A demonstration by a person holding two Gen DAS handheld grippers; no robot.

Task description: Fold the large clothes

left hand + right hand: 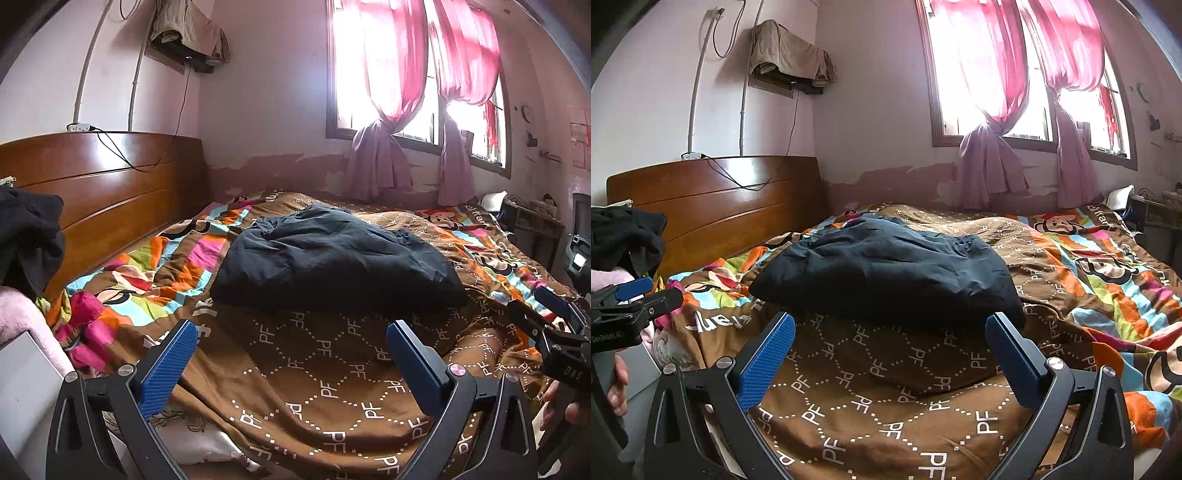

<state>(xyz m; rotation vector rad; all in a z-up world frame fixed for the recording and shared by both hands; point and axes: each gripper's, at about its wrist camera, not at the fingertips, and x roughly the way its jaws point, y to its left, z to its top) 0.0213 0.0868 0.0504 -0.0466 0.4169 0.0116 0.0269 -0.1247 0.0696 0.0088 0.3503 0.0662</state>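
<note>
Both grippers are spread wide with nothing in them: left gripper (pixel 291 354) and right gripper (pixel 892 350) hover side by side over the brown patterned quilt (pixel 332 387), short of the garment. That big dark navy puffy garment (pixel 332 258) lies in a rectangular bundle mid-bed, looks already folded at least once. Hard to say whether another fold is due. If so, next move means reaching forward and pinching its near edge (pixel 886 310). Wooden headboard (pixel 713 199) sits off left.
</note>
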